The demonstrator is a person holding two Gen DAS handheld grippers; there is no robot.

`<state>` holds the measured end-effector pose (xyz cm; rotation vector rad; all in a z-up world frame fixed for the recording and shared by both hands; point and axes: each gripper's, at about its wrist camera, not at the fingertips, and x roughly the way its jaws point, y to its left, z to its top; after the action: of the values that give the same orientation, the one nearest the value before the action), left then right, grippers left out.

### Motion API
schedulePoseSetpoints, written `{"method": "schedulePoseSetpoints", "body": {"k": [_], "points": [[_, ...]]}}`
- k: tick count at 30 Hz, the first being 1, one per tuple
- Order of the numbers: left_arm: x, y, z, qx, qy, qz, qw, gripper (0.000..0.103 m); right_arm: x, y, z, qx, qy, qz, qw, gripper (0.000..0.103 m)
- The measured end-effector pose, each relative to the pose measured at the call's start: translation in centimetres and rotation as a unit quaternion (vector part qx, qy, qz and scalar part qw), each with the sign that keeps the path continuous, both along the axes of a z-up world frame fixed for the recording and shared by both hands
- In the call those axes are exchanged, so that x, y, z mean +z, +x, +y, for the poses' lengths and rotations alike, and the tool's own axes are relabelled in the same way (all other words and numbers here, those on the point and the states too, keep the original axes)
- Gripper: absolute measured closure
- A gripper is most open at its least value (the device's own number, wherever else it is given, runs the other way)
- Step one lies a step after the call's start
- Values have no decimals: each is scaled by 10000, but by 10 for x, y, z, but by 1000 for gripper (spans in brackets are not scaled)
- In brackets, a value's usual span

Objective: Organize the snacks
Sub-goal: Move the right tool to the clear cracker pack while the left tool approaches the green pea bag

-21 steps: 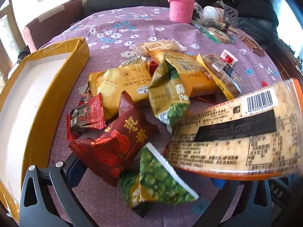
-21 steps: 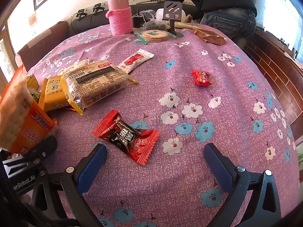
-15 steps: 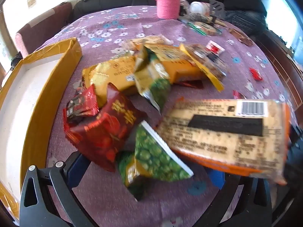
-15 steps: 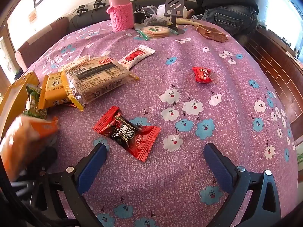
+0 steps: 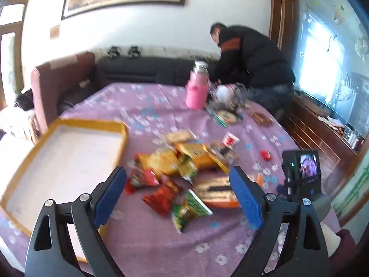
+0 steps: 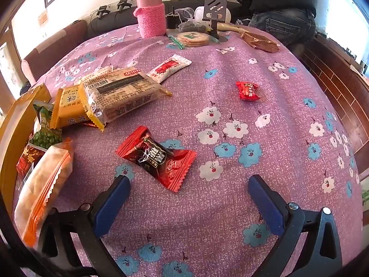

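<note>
My left gripper (image 5: 176,170) is open and hangs well above a blurred pile of snack packets (image 5: 175,164), with nothing between its fingers. An orange-edged cracker packet (image 5: 216,191) lies at the pile's right side, next to a green pea bag (image 5: 189,210) and a red bag (image 5: 162,195). My right gripper (image 6: 188,179) is open just above the cloth. A red candy wrapper (image 6: 156,157) lies right in front of its fingers, untouched. The cracker packet (image 6: 43,184) shows at the left edge of the right wrist view. A small red candy (image 6: 248,91) lies farther off.
A shallow yellow-rimmed box (image 5: 122,143) sits left of the pile. At the table's far side are a pink flask (image 6: 151,11), a round biscuit pack (image 6: 192,38) and a phone stand (image 6: 214,11). A person in a dark jacket (image 5: 251,57) bends there. The purple flowered cloth (image 6: 276,106) is bare at right.
The left gripper has risen and tipped upward, so the room now shows. The cracker packet, close before its camera earlier, now lies on the table by the pile. The right gripper kept still.
</note>
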<state>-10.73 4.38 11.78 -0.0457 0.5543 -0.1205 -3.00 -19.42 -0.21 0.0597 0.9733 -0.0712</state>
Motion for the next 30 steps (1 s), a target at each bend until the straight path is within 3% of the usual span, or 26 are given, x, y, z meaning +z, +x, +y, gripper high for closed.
{"method": "schedulePoseSetpoints", "body": {"k": [4,6,11,16,24,30], "points": [[15,-16,34,480,54,-634,9968,11,0,1,0,-9,-14,28,10000,0],[16,-16,52,629,126,-767,9950,11,1,1,-1,-11,-15,25,10000,0],[9,-12,88,899,71,-634,9939,11,1,-1,-2,58,-8,21,10000,0],[2,-9,104,912,-91,-406,9950,11,5,-13,-7,96,87,-47,9999,9],[-16,1,104,760,-360,-138,9964,11,29,-38,-46,-272,14,-377,9989,9],[-22,2,97,468,-504,-81,9976,11,46,-35,-6,1018,52,-569,9932,10]]}}
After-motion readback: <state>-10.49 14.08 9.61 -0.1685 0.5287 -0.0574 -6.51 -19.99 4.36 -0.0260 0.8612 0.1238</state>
